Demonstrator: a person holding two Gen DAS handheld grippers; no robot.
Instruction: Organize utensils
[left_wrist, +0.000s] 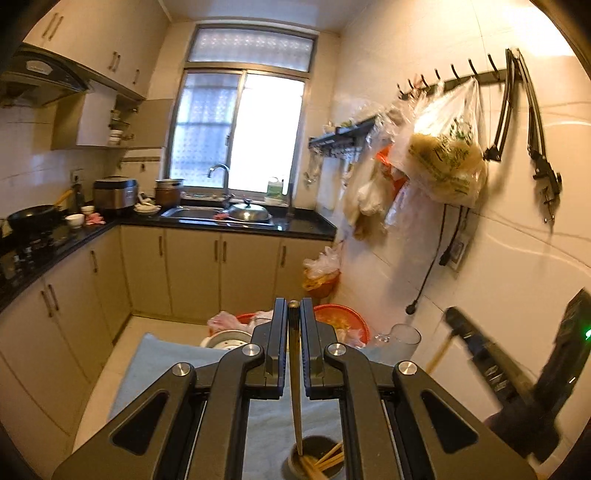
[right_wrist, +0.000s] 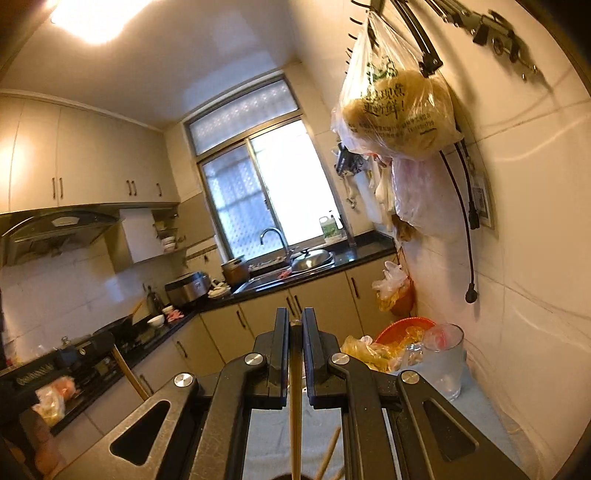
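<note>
My left gripper (left_wrist: 294, 308) is shut on a dark-topped chopstick (left_wrist: 295, 369) held upright, its lower end in a dark round holder (left_wrist: 316, 456) that has several wooden chopsticks in it. The holder stands on a pale blue cloth (left_wrist: 155, 369). My right gripper (right_wrist: 294, 325) is shut on a wooden chopstick (right_wrist: 294, 413) held upright over the same cloth (right_wrist: 273, 435); another chopstick (right_wrist: 330, 452) leans beside it. The right gripper shows blurred at the right of the left wrist view (left_wrist: 491, 365), holding a light stick (left_wrist: 439, 354).
A clear glass cup (right_wrist: 445, 360) and a red basin (right_wrist: 402, 328) of plastic bags stand at the cloth's far end by the tiled wall. Plastic bags (left_wrist: 445, 155) hang from wall hooks. Counter, sink (left_wrist: 207, 214) and cabinets lie ahead and left.
</note>
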